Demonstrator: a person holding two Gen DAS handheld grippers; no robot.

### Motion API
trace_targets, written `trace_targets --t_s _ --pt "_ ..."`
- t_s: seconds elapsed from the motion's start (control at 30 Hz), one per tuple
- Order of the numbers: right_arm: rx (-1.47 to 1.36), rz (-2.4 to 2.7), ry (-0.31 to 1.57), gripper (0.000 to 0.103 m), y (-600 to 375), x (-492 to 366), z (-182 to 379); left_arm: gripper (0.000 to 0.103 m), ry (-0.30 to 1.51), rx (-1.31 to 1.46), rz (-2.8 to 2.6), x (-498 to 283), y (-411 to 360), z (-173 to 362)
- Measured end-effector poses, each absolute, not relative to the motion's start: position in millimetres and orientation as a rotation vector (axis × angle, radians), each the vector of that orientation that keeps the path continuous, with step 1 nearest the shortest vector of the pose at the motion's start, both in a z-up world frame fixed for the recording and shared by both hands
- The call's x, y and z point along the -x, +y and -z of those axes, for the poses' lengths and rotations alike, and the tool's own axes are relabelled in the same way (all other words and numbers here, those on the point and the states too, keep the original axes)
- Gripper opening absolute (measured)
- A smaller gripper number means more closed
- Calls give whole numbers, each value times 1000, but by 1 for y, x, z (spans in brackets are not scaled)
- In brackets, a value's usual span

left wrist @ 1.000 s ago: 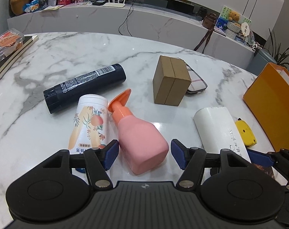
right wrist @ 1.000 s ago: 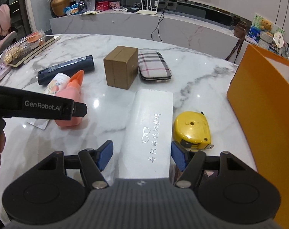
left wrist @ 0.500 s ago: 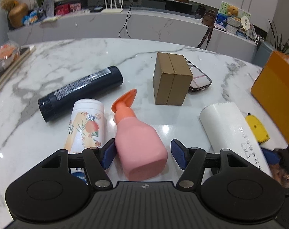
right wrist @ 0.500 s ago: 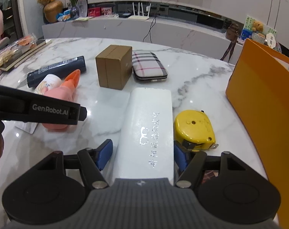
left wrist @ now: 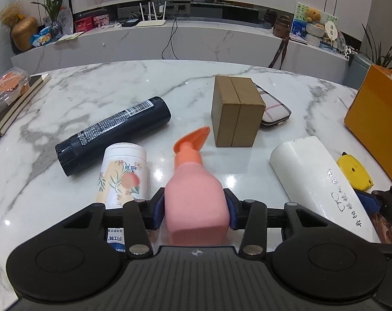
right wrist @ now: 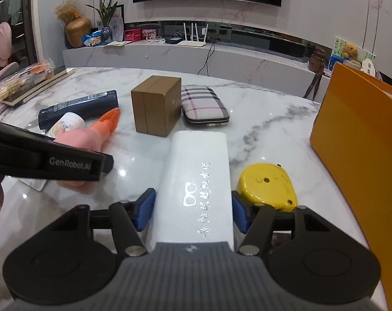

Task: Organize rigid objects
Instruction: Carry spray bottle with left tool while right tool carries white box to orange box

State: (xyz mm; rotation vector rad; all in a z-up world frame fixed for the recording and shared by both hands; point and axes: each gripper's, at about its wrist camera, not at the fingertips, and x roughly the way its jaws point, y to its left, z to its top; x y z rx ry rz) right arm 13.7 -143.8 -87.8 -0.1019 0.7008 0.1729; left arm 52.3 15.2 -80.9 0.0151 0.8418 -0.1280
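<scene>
Left wrist view: two hand-held grippers, each gripping one item on the counter (left wrist: 97, 96)

Left hand-held gripper (left wrist: 194, 211) is clamping pink spray bottle (left wrist: 196, 194) lying beside peach-print canister (left wrist: 123, 175); right hand-held gripper (right wrist: 193, 211) is clamping white case (right wrist: 197, 178) next to yellow tape measure (right wrist: 268, 186).

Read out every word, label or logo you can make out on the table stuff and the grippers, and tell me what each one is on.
"GenRobot.AI": on the side of the left gripper.
Glasses icon with silver characters: on the white case, characters unreadable.
Barcode and white small print: on the black bottle, too small.
Characters beside a peach drawing: on the white can, too blurred.
The blue label under the left gripper: mostly hidden.
</scene>
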Motion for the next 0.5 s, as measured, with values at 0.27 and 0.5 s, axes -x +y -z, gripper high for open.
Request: trace_targets --t_s 0.27,0.5 --pt "97 -192 736 60 -146 -18 83 48 856 9 153 -51 21 78" --pt "111 -199 714 60 -142 -15 70 48 838 -17 166 -44 17 71"
